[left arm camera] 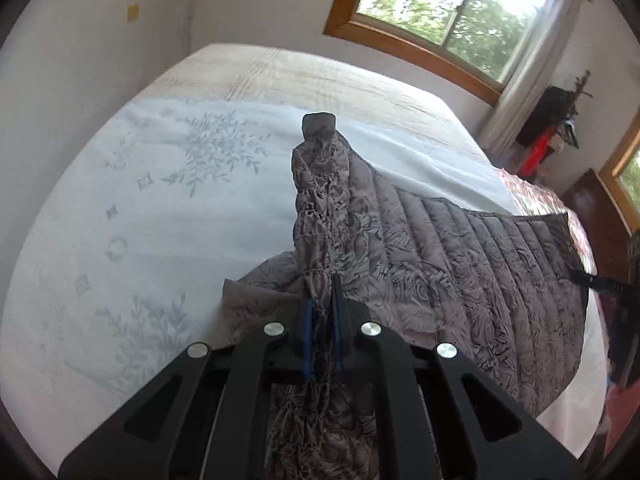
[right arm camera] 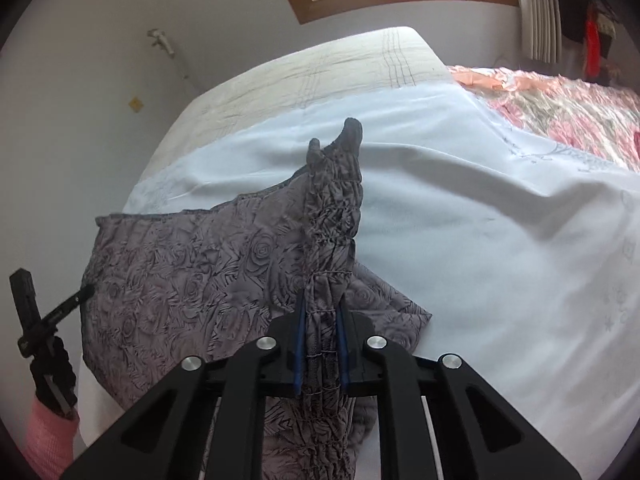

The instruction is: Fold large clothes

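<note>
1. Two tools grip one garment: your left tool (left arm camera: 320, 320) is clenched on a gathered, elasticated edge of the jacket (left arm camera: 460, 248), and your right tool (right arm camera: 320, 344) is clenched on a similar shirred strip of the same jacket (right arm camera: 180, 280).
2. Relative to the bed (left arm camera: 120, 220), the jacket hangs partly lifted above the sheet, with its lower part resting on it. It spans the gap between your two tools.
3. Holding it at two edge points likely keeps the panel stretched flat between them, so a fold line can form cleanly when you lay it down on the bed.
4. In the left view, your right tool shows at the jacket's far edge; in the right view, your left tool (right arm camera: 86, 291) shows likewise at the jacket's other end.
5. The jacket is grey-mauve quilted fabric with a rose pattern, ribbed in padded channels; it looks soft and puffy, so it may spring back from a crease.
6. The bed's sheet (right arm camera: 480, 200) is pale, smooth and leaf-printed, with slight wrinkles beside the jacket.
</note>
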{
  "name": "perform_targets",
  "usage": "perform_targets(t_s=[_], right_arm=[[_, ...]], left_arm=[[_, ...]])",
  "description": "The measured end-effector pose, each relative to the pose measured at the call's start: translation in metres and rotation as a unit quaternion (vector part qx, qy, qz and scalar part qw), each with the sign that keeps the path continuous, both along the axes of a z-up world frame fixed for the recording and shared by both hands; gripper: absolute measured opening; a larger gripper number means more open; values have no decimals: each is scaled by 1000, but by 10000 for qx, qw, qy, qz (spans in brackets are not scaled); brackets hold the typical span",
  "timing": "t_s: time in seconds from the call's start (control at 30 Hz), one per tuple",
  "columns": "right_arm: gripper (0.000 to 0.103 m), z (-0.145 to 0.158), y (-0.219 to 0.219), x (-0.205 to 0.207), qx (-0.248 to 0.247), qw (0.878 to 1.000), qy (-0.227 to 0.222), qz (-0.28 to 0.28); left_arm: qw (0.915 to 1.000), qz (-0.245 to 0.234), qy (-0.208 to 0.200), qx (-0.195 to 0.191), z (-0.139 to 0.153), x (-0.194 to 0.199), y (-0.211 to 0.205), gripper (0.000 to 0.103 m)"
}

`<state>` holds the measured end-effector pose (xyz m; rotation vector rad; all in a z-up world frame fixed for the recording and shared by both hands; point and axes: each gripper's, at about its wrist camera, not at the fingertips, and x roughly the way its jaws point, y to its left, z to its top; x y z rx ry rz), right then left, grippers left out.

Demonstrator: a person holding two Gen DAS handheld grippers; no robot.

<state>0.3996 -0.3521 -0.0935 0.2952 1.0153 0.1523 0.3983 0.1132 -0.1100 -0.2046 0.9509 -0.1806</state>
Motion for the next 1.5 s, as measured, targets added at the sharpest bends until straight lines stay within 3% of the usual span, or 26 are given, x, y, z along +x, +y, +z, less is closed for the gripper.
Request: perform_targets(t_s=[0.23, 0.37, 0.5, 0.53, 0.63, 0.7, 0.77, 0.93, 1.1, 1.3, 1.4, 1.5], right_arm=[[14, -65, 3, 17, -119, 9980, 588, -175], [15, -82, 5, 16, -149, 9982, 561, -166], [18, -75, 9, 13, -312, 9978, 525, -239], [24, -69, 7, 10, -384, 9976, 486, -303], [26, -44, 11, -7, -593, 9971, 241, -420], [28, -20, 17, -28, -684, 9968, -50, -413], [28, -7, 28, -45, -609, 9976, -213, -258], [28, -4, 67, -60, -603, 9977, -318, 28], [27, -31, 105, -60, -645, 9975, -280, 112], [28, -73, 120, -68, -1009, 9935, -526, -35], [27, -84, 126, -74, -1196, 9901, -712, -153], [27, -82, 124, -72, -1119, 9916, -612, -203]], left_arm=[[9965, 156, 786, 254, -67, 19, -1, 7], [9962, 105, 815, 287, -86, 15, 1, 9], [9948, 123, 859, 533, -90, 21, -4, 10], [9943, 149, 890, 565, -87, 23, -6, 11], [9933, 292, 993, 521, -71, 26, -6, 12], [9948, 422, 743, 555, -47, 17, -3, 17], [9958, 497, 378, 665, -23, 6, -6, 16], [9981, 102, -13, 606, 5, 10, -51, 16], [9974, -313, 88, 639, -20, 25, -109, 16], [9979, -293, 141, 555, -68, 30, -113, 19], [9979, -332, 35, 558, -79, 31, -111, 19], [9980, -281, 97, 556, -81, 34, -113, 19]])
